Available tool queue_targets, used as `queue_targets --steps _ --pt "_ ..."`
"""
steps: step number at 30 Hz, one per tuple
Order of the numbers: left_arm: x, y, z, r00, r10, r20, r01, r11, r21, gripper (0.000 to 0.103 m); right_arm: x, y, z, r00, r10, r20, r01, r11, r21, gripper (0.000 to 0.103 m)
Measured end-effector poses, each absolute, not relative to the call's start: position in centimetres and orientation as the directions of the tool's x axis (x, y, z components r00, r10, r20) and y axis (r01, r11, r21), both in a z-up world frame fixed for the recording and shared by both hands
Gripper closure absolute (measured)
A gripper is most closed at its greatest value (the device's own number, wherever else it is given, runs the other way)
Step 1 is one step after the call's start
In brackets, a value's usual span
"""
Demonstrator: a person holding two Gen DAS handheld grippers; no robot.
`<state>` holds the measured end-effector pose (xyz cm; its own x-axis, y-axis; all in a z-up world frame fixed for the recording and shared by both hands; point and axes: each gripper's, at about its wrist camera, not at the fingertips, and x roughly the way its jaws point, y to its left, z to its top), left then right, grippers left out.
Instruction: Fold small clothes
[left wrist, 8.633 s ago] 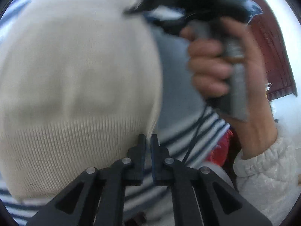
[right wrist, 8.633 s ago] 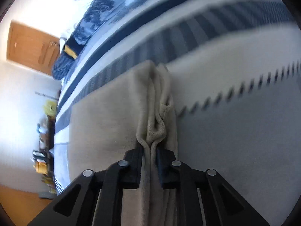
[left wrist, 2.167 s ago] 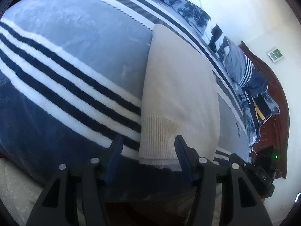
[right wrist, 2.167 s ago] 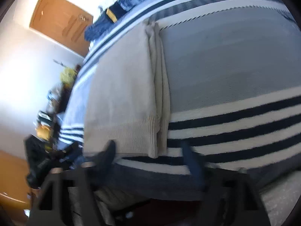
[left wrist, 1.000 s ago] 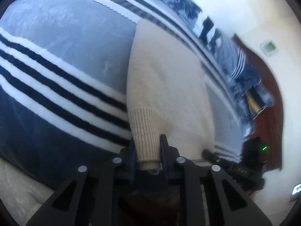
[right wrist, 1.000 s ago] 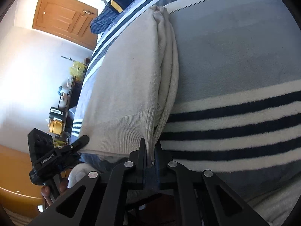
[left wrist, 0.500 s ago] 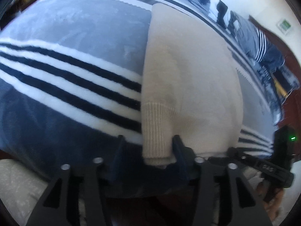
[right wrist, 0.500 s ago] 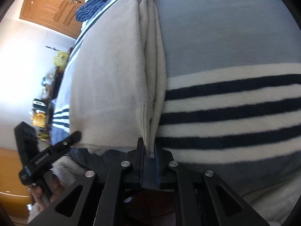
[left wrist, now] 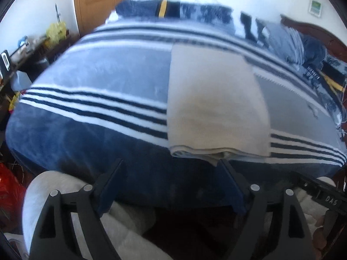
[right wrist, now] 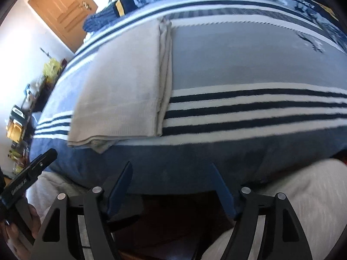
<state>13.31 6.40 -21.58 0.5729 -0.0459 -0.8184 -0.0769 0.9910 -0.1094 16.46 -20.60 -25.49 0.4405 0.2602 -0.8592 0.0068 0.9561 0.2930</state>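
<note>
The folded cream sweater (left wrist: 216,106) lies flat on the striped blue blanket (left wrist: 97,82), its near hem at the bed's near edge; the layers under that hem blur together. The left gripper (left wrist: 171,174) hangs just short of it, jaws spread wide after just opening, nothing between them. The right gripper (right wrist: 171,175) is likewise spread and empty, just opened, angled down at the blanket's near edge, right of the sweater.
</note>
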Motion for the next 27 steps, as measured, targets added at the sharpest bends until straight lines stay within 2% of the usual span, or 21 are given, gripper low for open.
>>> queue_targets --steps 9,12,15,18,21,24,27 --pt "7.2 5.4 -13.1 0.664 0.035 -0.747 -0.098 0.994 -0.041 0.014 9.4 -19.4 -16.6 0.535 0.18 -0.826 0.004 0.977 0.215 0.024" --pt "5.7 5.5 -9.8 0.701 0.057 -0.711 -0.11 0.994 -0.029 0.011 7.4 -18.1 -12.9 0.563 0.166 -0.809 -0.014 0.981 0.192 0.021" --pt "3.8 5.4 -6.4 0.747 0.029 -0.664 -0.073 0.997 -0.039 0.011 5.3 -17.2 -9.7 0.595 0.139 -0.792 -0.035 0.989 0.147 0.019" --pt "1.7 4.7 -3.6 0.793 0.043 -0.607 -0.047 0.999 0.01 0.011 3.6 -16.4 -7.0 0.621 0.121 -0.775 -0.043 0.992 0.12 0.017" --pt "0.5 4.8 -1.7 0.806 0.054 -0.59 -0.064 0.998 0.004 0.006 2.7 -15.7 -4.6 0.651 0.092 -0.753 -0.041 0.995 0.087 0.017" --pt "-0.3 5.3 -0.2 0.819 0.012 -0.573 -0.055 0.997 -0.059 0.006 1.9 -14.9 -2.6 0.675 0.094 -0.732 -0.056 0.995 0.077 0.016" --pt "-0.7 5.2 0.8 0.832 0.043 -0.553 -0.072 0.997 -0.031 0.005 1.3 -14.1 -1.0 0.698 0.091 -0.71 -0.074 0.996 0.055 0.015"
